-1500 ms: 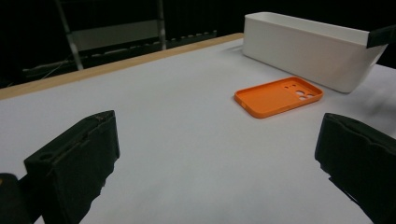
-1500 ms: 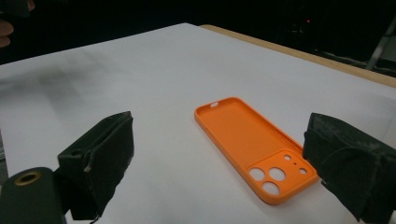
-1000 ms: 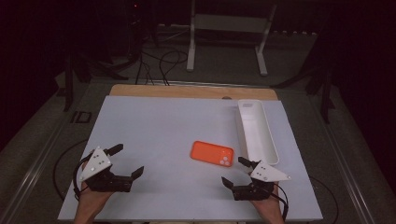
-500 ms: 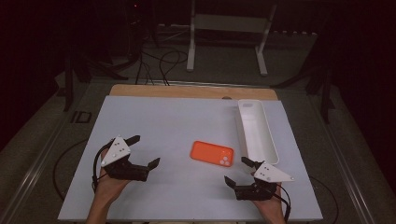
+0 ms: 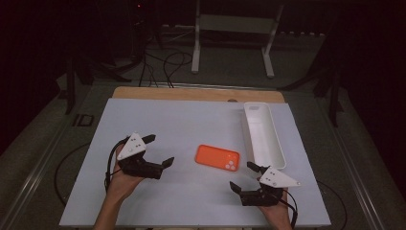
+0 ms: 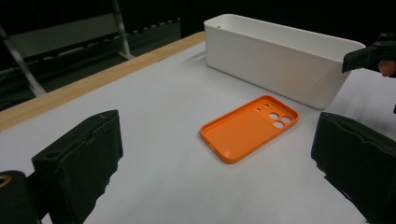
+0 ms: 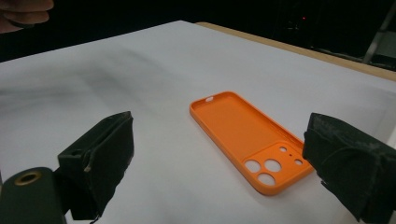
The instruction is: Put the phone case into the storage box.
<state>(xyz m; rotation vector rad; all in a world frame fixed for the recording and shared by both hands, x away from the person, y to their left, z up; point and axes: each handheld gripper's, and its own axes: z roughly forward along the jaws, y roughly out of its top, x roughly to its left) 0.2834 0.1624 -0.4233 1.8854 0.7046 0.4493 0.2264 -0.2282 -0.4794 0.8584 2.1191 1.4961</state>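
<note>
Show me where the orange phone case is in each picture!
High view: the orange phone case lies mid-table, between the two claws, left of the white bin.
Left gripper view: right of centre, in front of the bin.
Right gripper view: centre, camera holes nearest.
Shared landmark: the table's wooden edge.

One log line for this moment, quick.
left gripper: open, empty | right gripper: open, empty | orange phone case: flat, between them, untouched | white bin: beside

Orange phone case (image 5: pixel 217 157); white tray (image 5: pixel 264 136); pale, perhaps bluish-white table (image 5: pixel 191 124); black grippers.
</note>
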